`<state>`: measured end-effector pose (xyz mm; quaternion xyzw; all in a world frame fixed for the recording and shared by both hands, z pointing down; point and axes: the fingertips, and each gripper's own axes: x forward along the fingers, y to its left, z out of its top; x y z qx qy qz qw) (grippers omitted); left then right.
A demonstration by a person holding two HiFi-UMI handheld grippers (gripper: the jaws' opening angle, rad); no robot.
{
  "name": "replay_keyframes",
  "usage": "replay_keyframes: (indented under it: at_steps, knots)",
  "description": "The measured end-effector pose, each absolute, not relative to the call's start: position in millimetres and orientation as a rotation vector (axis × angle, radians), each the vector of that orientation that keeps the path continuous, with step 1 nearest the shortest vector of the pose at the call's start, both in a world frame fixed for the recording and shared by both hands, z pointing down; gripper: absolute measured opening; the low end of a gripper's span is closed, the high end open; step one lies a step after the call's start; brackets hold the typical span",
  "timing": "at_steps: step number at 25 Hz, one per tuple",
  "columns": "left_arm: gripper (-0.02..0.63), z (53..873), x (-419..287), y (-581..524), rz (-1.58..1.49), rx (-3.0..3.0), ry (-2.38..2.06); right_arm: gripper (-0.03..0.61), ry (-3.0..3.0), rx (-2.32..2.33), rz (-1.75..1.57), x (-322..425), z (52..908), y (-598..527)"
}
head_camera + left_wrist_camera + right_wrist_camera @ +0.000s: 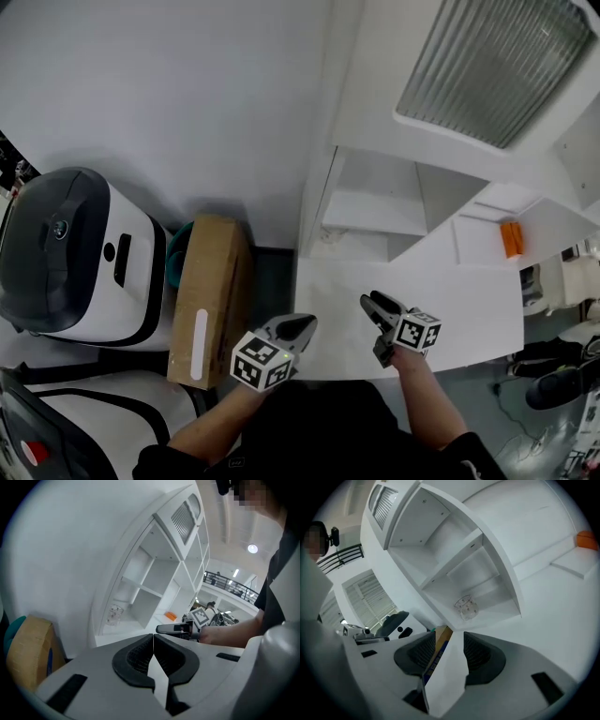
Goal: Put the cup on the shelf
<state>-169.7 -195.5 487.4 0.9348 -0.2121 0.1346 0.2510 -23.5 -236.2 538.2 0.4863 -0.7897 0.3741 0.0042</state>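
A clear glass cup (465,607) with small dots stands upright in a lower compartment of the white shelf unit (454,550); the left gripper view shows the cup (114,615) in that same bottom left compartment. My right gripper (450,641) is open and empty, apart from the cup and aimed toward it. In the head view my right gripper (371,303) hovers over the white table (469,319) in front of the shelf (375,211). My left gripper (305,324) floats beside it at the table's left edge. Its jaws (153,637) are shut with nothing between them.
A cardboard box (211,295) stands on end left of the table, with a teal object (178,248) behind it. A large white and black appliance (75,253) sits further left. An orange item (510,238) lies in a right shelf compartment. A louvred panel (497,66) tops the unit.
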Motion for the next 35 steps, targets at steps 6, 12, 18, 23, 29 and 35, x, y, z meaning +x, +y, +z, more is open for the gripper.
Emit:
replay_keyframes:
  at_steps: [6, 12, 18, 23, 29, 35]
  knots:
    - [0.012, 484, -160, -190, 0.369, 2.523, -0.631, 0.167, -2.547, 1.433, 1.1, -16, 508, -221]
    - [0.012, 469, -124, -188, 0.355, 2.527, -0.694, 0.166, -2.632, 1.341, 1.011, 8, 478, -213]
    - [0.012, 440, -64, -176, 0.288, 2.57, -0.711, 0.164, -2.682, 1.216, 0.969, 28, 459, -183]
    - [0.012, 420, -33, -170, 0.269, 2.617, -0.736, 0.098, -2.619, 1.192, 0.905, 39, 459, -159]
    - [0.012, 403, -32, -158, 0.267, 2.61, -0.779, 0.038, -2.663, 1.259, 0.891, 54, 440, -145]
    - [0.012, 372, -27, -148, 0.276, 2.654, -0.769, 0.026, -2.751, 1.26, 0.786, 62, 396, -134]
